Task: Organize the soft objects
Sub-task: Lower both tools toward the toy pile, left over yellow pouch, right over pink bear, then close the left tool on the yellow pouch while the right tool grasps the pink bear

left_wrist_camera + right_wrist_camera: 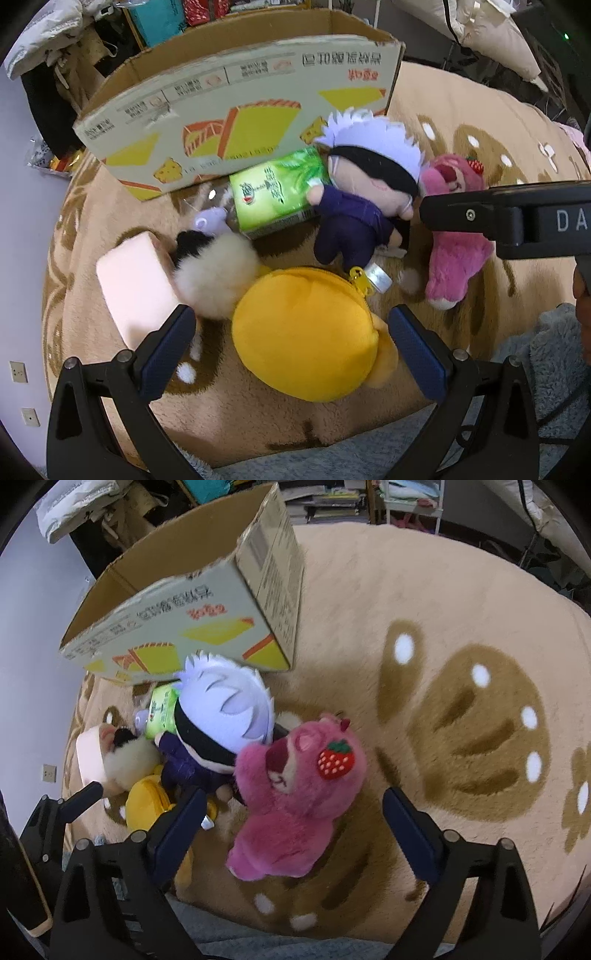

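Cardboard box [236,122] is standing open on the tan patterned blanket [461,602]; all positions below are taken from it.

Soft objects are lying in a heap just in front of the box's printed wall. The green tissue pack [275,194] is touching that wall at its base. The white-haired doll [364,184] is lying across the pack, its head near the box's right corner. The pink strawberry bear [295,797] is sitting further out from that corner, pressing against the doll. The yellow round pouch [306,332] is lying farthest from the box, with a cream fluffy ball [216,277] and a pale pink block [135,284] off toward the box's left end.

Left gripper [291,347] is hovering with fingers spread wide on either side of the pouch, gripping nothing. Right gripper [293,830] is likewise gaping wide, its fingers flanking the bear without closing on it.
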Demonstrator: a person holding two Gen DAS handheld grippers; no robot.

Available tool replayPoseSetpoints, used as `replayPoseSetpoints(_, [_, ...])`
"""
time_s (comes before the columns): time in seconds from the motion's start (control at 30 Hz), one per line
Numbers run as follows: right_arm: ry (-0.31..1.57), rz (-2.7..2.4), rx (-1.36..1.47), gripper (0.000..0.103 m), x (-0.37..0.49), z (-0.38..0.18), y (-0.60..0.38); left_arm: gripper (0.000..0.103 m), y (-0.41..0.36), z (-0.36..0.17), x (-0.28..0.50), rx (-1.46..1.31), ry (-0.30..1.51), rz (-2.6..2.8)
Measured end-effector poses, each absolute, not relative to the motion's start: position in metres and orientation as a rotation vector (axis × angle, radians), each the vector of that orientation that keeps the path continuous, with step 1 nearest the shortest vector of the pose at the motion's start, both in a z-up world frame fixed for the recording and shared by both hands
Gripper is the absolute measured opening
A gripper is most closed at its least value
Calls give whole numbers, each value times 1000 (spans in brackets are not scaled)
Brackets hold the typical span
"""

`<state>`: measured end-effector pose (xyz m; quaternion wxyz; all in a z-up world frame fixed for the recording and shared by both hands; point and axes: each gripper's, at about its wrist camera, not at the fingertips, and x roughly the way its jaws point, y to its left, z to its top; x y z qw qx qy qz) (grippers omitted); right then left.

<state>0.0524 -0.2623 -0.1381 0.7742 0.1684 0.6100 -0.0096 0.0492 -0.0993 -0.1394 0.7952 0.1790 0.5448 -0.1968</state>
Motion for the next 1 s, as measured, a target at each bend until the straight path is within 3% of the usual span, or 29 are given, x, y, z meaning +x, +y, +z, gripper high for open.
replayPoseSetpoints(0.53, [1358,2,355,91,59,-157,-245,102,-103,-162,49,403,1250,-423])
replayPoseSetpoints(0.83, [1362,20,346,88,60,-158,-242,85,-101,-169,49,394,1276,-428])
replayPoseSetpoints(1.0, [1370,7,354,75,61,-160,-245,81,-100,-173,50,397,1277,-429])
